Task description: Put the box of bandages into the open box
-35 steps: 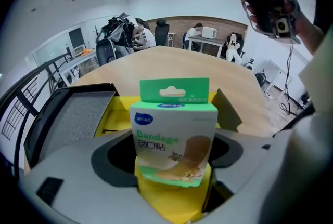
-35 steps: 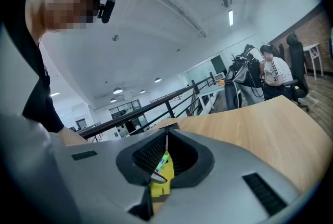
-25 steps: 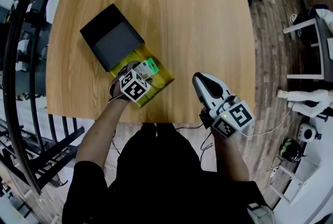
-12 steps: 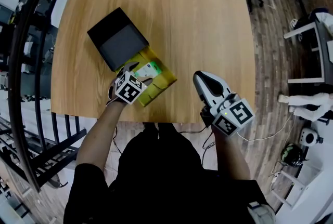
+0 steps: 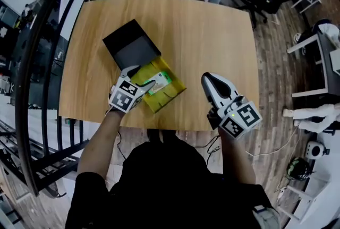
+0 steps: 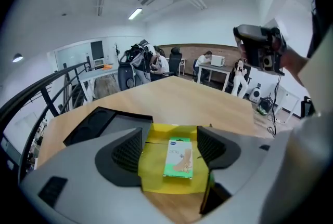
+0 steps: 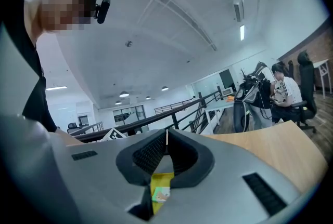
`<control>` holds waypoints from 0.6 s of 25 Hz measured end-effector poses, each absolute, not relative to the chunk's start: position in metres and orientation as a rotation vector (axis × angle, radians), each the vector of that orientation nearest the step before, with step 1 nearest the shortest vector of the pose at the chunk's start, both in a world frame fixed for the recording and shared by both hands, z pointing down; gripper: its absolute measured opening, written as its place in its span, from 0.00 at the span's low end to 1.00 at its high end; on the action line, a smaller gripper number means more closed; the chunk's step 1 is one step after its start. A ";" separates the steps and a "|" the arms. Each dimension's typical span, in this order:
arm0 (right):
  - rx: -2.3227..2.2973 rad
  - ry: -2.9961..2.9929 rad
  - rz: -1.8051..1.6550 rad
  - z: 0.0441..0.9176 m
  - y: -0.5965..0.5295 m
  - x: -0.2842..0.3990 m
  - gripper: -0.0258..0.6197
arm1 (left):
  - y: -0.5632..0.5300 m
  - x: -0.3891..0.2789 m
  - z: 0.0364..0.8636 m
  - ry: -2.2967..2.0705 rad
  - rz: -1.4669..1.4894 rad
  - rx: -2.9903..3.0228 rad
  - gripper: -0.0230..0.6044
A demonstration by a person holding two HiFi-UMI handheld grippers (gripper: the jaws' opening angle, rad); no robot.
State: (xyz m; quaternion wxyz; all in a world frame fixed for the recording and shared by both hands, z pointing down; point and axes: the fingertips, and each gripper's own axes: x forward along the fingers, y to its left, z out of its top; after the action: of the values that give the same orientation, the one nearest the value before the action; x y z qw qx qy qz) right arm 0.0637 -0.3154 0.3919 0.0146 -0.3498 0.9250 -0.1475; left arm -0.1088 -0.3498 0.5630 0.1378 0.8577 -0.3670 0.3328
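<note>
The green and white box of bandages (image 5: 158, 80) lies flat inside the yellow open box (image 5: 169, 97) near the table's front edge. In the left gripper view the box of bandages (image 6: 178, 158) rests on the floor of the yellow open box (image 6: 154, 166), just beyond the jaw tips. My left gripper (image 5: 139, 78) (image 6: 169, 137) sits at the yellow box's left side; its jaws stand wide and are closing, with nothing pressed between them. My right gripper (image 5: 207, 81) (image 7: 166, 141) hovers over the front right of the table with its jaws together and empty.
A black lid or tray (image 5: 132, 44) (image 6: 99, 124) lies against the yellow box's far left side. The wooden table (image 5: 212, 36) has a black railing (image 5: 37, 63) on its left. Chairs and seated people are beyond the far edge, and cables hang off the front.
My left gripper has pulled back toward me and to the left, away from the box of bandages, which stays in the yellow box. The right gripper has hardly moved.
</note>
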 end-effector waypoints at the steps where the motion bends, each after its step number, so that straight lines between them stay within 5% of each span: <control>1: -1.089 2.881 -0.443 0.388 -0.315 0.062 0.10 | -0.349 -0.113 0.553 -1.083 0.937 2.492 0.57; 15: -1.059 2.911 -0.241 0.343 -0.308 0.041 0.10 | -0.319 -0.162 0.426 -1.325 0.521 2.589 0.42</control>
State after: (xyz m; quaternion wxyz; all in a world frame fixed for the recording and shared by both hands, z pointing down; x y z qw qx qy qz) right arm 0.0410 -0.3083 0.3429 0.0173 -0.3409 0.9367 -0.0776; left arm -0.1623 -0.3188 0.4264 0.0935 0.8724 -0.4464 0.1756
